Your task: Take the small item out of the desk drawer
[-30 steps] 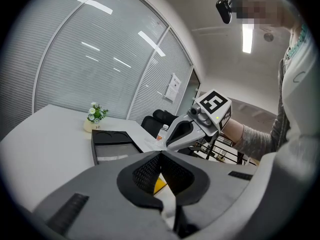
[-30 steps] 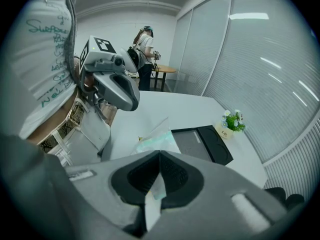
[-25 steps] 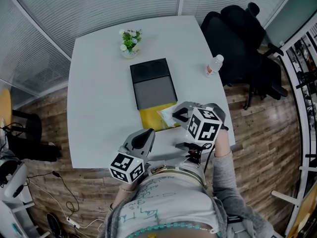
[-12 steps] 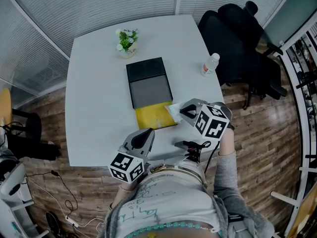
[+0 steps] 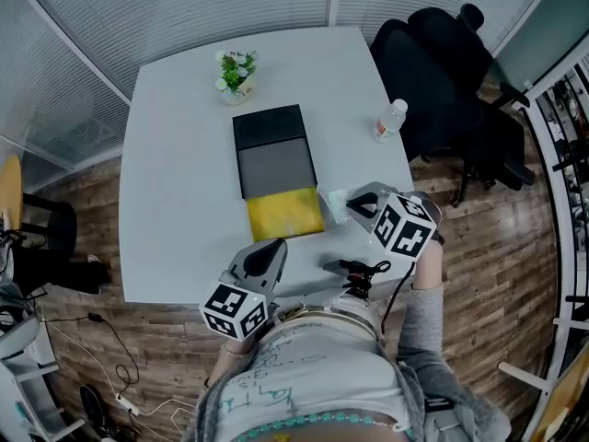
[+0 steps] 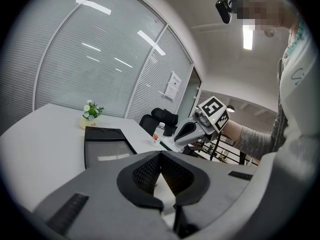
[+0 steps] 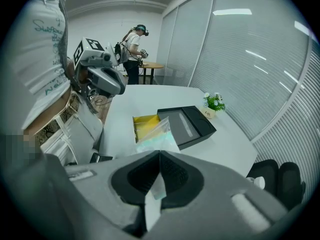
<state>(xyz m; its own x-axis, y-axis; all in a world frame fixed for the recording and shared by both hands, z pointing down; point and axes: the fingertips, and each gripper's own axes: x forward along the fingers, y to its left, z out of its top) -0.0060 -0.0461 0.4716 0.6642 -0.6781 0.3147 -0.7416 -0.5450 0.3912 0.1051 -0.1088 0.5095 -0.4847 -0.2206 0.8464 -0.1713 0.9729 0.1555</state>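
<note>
A black drawer box lies in the middle of the white tabletop. Its yellow drawer is pulled out of the box's near end, toward the person.

The right hand-held gripper is just off the drawer's right front corner and tilts down at the tabletop. Its 2 jaws are pressed together on the edge of a small clear plastic pouch with pale greenish contents. The pouch fans out from the jaw tips toward the box. It is out of the drawer, just beside its right edge, and whether it brushes the tabletop cannot be told.

The left hand-held gripper is at the tabletop's near edge, in front of the drawer and slightly to its left, pointing roughly level toward the box. Its jaws meet at the tips with nothing between them.

Beyond the box's far end stands 1 small potted plant. A water bottle stands to the right of the box near the tabletop's right edge. A black office chair sits past that edge.
</note>
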